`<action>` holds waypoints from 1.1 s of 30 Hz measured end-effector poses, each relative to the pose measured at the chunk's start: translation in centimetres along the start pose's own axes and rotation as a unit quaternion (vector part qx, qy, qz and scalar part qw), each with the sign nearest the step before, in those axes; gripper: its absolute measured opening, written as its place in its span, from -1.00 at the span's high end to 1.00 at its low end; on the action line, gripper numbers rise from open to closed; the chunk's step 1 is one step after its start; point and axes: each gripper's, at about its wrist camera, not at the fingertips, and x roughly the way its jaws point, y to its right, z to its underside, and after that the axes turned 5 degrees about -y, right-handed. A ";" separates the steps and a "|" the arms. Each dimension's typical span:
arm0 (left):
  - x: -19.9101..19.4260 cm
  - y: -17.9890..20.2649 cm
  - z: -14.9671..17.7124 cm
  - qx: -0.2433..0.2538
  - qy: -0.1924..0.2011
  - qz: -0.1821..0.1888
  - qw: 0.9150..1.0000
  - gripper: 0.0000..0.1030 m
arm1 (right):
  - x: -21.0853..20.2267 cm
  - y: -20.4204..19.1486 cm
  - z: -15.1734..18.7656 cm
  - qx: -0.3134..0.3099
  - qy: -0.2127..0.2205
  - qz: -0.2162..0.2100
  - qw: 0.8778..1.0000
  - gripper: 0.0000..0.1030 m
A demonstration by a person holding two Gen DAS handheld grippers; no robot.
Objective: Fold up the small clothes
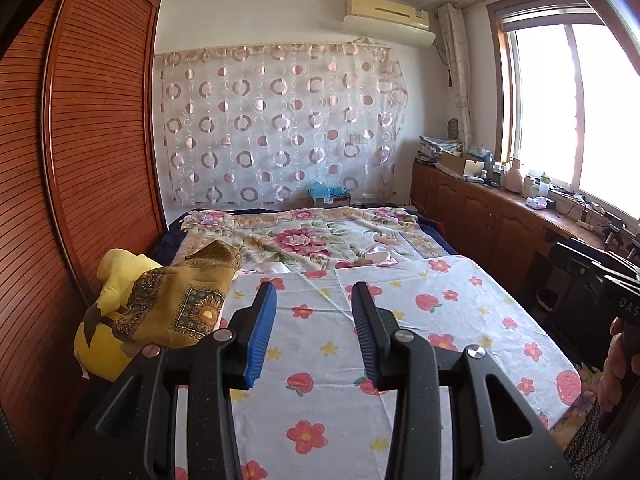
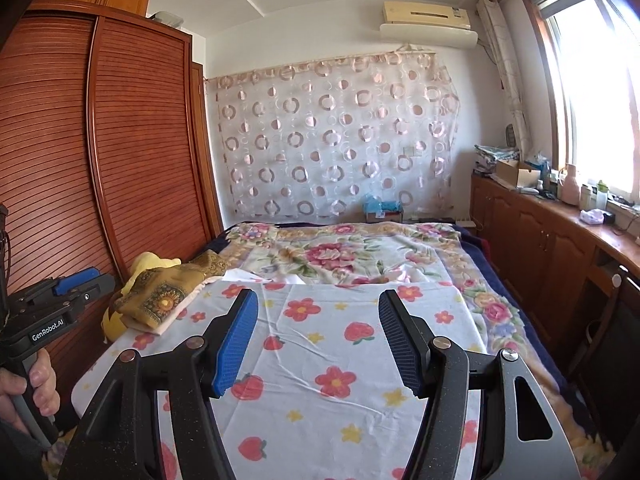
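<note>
Bedroom scene. Bed [image 1: 400, 240] fills the middle, running far toward a wall hung with a sheer circle-print curtain [image 1: 280, 120]. Tall brown slatted wardrobe [image 1: 80, 120] along the left side. Low wooden cabinet run [image 2: 560, 240] along the right under a bright window [image 1: 580, 100], top cluttered with boxes and bottles. Air conditioner [image 2: 428, 20] high on the far wall.

Bed layers: big floral blanket [image 2: 340, 256] on the far half; white sheet with red flowers and strawberries [image 2: 332, 360] spread flat on the near half, lightly creased, nothing lying on its middle.

Task cloth: mustard-yellow patterned garment [image 1: 180, 304], crumpled, at the left edge of the bed, partly on the white sheet's left far corner, draped over a yellow plush toy [image 1: 104, 344] that sits against the wardrobe. Neither gripper touches it.

Left gripper [image 1: 314, 320]: jaws apart, moderate gap, nothing between the pads, only the sheet showing beyond them; released. It's held above the near sheet, pointing far and slightly down. In the right wrist view it sits at the left edge, a hand [image 2: 24, 384] around its handle.

Right gripper [image 2: 318, 336]: jaws wider apart, empty, released, above the near sheet. In the left wrist view its body shows at the right edge with a hand [image 1: 616, 368] on the grip.
</note>
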 end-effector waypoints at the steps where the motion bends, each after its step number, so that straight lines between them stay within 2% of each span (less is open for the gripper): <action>1: 0.0 0.0 0.0 0.000 0.000 0.000 1.000 0.22 | -0.1 -0.2 0.1 0.001 0.000 0.001 1.000 -0.26; 33: -0.1 -0.6 0.3 -0.001 0.001 -0.008 1.000 0.22 | 0.1 2.4 -0.1 -0.001 0.000 0.003 1.000 -0.26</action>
